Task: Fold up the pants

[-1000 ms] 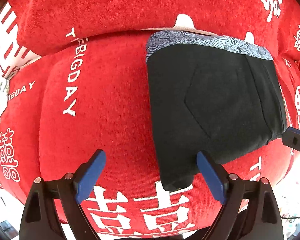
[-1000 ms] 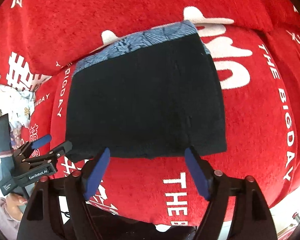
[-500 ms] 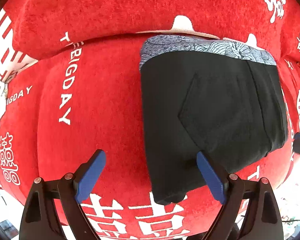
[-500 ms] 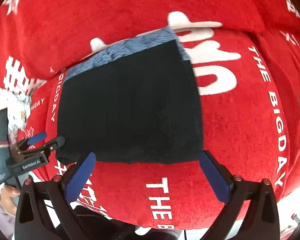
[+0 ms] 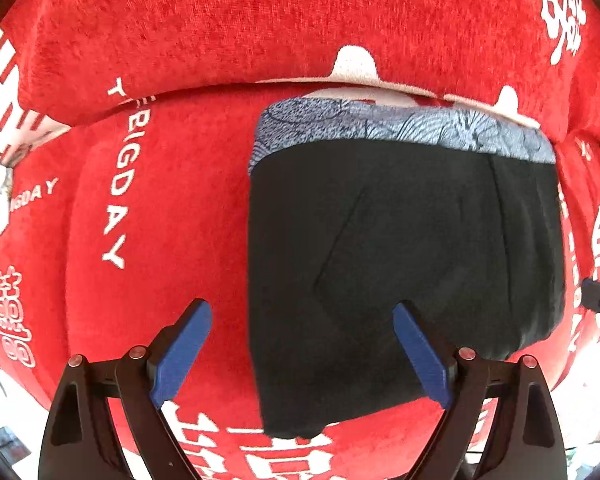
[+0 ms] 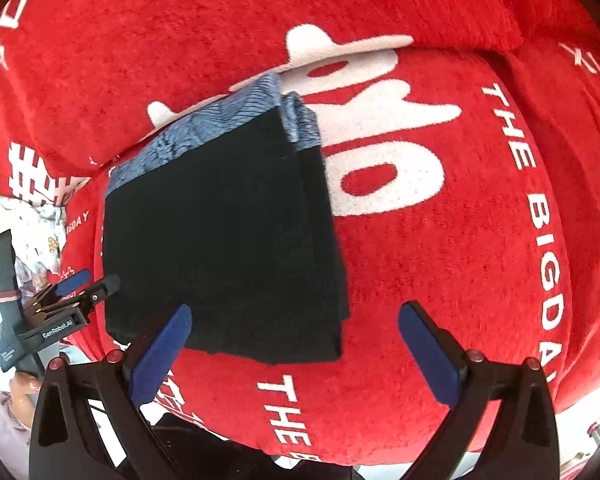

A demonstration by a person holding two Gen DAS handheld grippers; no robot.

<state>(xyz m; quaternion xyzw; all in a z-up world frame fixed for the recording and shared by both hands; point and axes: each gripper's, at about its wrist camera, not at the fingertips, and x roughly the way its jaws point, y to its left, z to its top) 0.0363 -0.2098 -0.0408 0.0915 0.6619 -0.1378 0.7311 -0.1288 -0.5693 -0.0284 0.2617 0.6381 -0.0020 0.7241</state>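
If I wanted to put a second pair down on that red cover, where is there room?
Bare red cover lies right of the folded black pants, across the white lettering. Another bare patch lies on their other side. It is crowded near the patterned cloth at the cover's edge.

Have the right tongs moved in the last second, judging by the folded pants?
Yes. In the right wrist view the right tongs have slid rightward: the folded pants now sit left of centre on the red blanket.
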